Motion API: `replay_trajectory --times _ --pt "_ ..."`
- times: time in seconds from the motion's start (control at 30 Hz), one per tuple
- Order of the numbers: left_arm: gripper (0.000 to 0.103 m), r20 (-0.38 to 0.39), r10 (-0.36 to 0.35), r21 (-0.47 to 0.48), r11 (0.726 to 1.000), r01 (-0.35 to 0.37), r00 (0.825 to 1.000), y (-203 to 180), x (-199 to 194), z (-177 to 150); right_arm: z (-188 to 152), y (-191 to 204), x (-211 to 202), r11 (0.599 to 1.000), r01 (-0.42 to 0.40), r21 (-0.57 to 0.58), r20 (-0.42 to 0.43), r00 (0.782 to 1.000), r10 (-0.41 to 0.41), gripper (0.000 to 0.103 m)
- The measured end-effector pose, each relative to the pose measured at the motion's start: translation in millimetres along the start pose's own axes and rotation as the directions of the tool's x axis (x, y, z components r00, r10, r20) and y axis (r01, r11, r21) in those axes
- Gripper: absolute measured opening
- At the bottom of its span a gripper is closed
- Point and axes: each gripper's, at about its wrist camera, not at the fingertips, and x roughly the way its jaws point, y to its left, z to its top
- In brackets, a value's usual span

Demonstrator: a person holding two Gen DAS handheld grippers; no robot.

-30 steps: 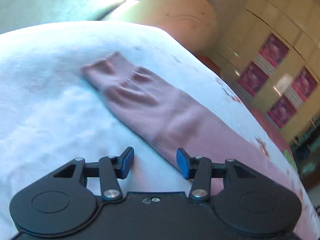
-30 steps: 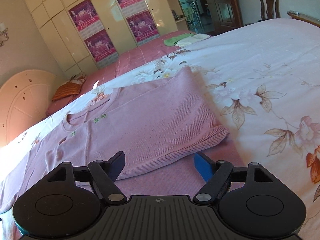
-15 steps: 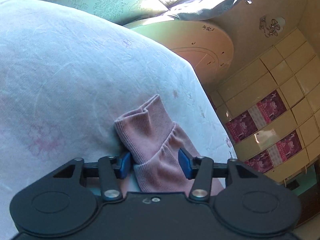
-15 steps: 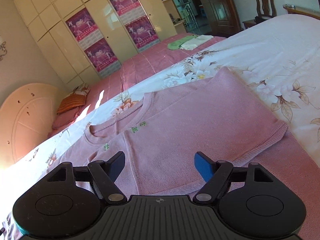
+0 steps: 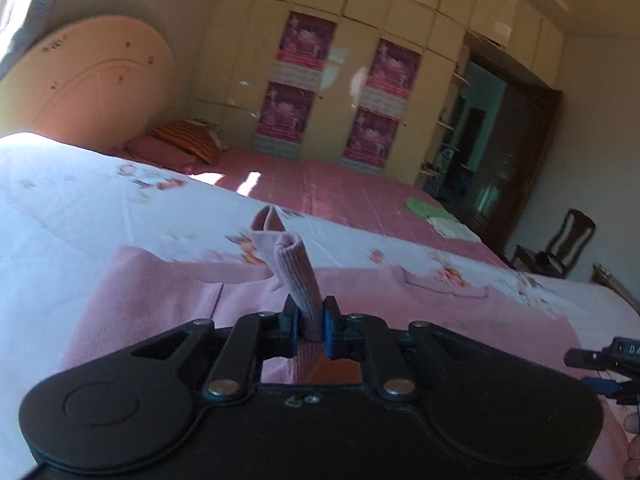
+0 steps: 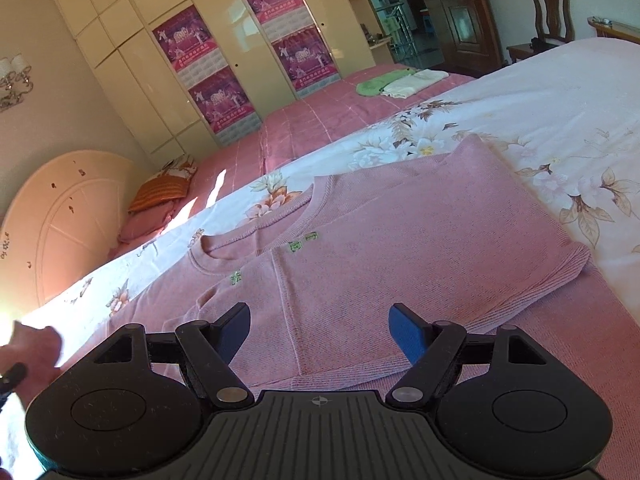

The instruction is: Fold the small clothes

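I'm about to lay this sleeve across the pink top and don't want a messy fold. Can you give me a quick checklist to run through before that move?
1. Left hand-held gripper has the sleeve cuff: ok. Its jaws have just been closing and now pinch the ribbed cuff.
2. Cuff is flat in the grip: not ok, it is bunched and rolled.
3. Right hand-held gripper is free: ok, open with nothing between its fingers.
4. Other side of the pink top is already folded over: ok, a flap lies across the body.
5. Flap lies smooth: ok, no large wrinkles seen.
6. Hem is straight: cannot tell, mostly hidden by the gripper.
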Motion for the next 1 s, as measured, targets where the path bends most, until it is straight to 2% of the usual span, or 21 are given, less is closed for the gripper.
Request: replay_trajectory --times 0.07,0.13,0.17,0.2,0.23,0.27,0.3,0.37,0.43,0.57,0.63,0.73,0.77,0.8,0.97,1.0 --pt "0.010 -0.062 -0.031 0.044 0.998 0.033 0.998 -32.9 25.6 -16.3 0.7 0.5 -1.3 1.000 -0.026 0.013 -0.010 1.000 0.026 0.076" --pt "0.017 -0.163 -0.062 0.068 0.995 0.074 0.985 -51.8 52.5 -32.7 0.0 1.3 -0.8 0.998 -0.057 0.029 -0.027 0.998 0.058 0.077" --pt "0.025 -0.194 -0.052 0.067 0.996 0.066 0.980 -50.8 61.1 -36.2 -0.4 1.7 -0.3 0.997 -0.073 0.036 -0.035 0.997 0.075 0.077" --pt "0.039 -0.175 -0.049 0.069 0.996 0.062 0.983 -51.2 56.9 -37.5 -0.7 2.6 0.1 0.995 -0.094 0.040 -0.042 0.995 0.095 0.077" --pt "0.050 -0.124 -0.063 0.068 0.995 0.072 0.990 -44.3 44.4 -37.1 -1.3 3.6 0.6 0.992 -0.119 0.041 -0.045 0.992 0.121 0.077" --pt "0.070 -0.082 -0.059 0.063 0.996 0.064 0.995 -39.0 31.2 -35.5 -2.5 5.3 1.5 0.989 -0.142 0.042 -0.049 0.988 0.144 0.077" --pt "0.078 -0.039 -0.045 0.055 0.997 0.047 0.998 -32.5 12.0 -36.0 -4.0 7.3 3.7 0.985 -0.167 0.044 -0.058 0.984 0.169 0.077" --pt "0.074 -0.006 -0.002 0.044 0.999 0.002 1.000 -14.8 -15.1 -32.4 -9.2 13.2 11.4 0.973 -0.225 0.060 -0.089 0.969 0.229 0.077" --pt "0.070 -0.011 0.069 0.024 0.997 -0.069 0.998 8.0 -38.5 -34.0 -16.6 23.8 21.8 0.961 -0.270 0.064 -0.123 0.953 0.276 0.076" --pt "0.060 -0.029 0.211 -0.014 0.977 -0.212 0.977 51.8 -64.3 -46.1 -35.5 50.0 46.5 0.936 -0.345 0.072 -0.209 0.912 0.352 0.076" --pt "0.059 -0.045 0.240 -0.048 0.969 -0.242 0.970 67.6 -72.4 -52.6 -45.3 62.4 60.2 0.929 -0.360 0.079 -0.253 0.894 0.368 0.076" --pt "0.060 -0.083 0.237 -0.071 0.968 -0.243 0.968 78.0 -73.4 -60.2 -54.9 78.4 74.4 0.932 -0.355 0.067 -0.295 0.886 0.359 0.074" --pt "0.061 -0.087 0.228 -0.081 0.969 -0.235 0.970 79.3 -72.1 -60.9 -57.6 82.2 78.7 0.931 -0.357 0.069 -0.307 0.881 0.361 0.056" --pt "0.061 -0.089 0.218 -0.089 0.970 -0.225 0.972 80.5 -70.1 -61.4 -59.6 84.6 83.6 0.930 -0.357 0.081 -0.322 0.874 0.364 0.044" --pt "0.065 -0.087 0.211 -0.069 0.974 -0.217 0.974 78.6 -58.5 -63.6 -65.1 88.6 95.0 0.933 -0.340 0.115 -0.314 0.879 0.359 0.042" --pt "0.065 -0.088 0.210 -0.067 0.974 -0.216 0.974 78.0 -55.7 -64.3 -65.4 88.7 95.0 0.935 -0.336 0.113 -0.303 0.884 0.355 0.025"
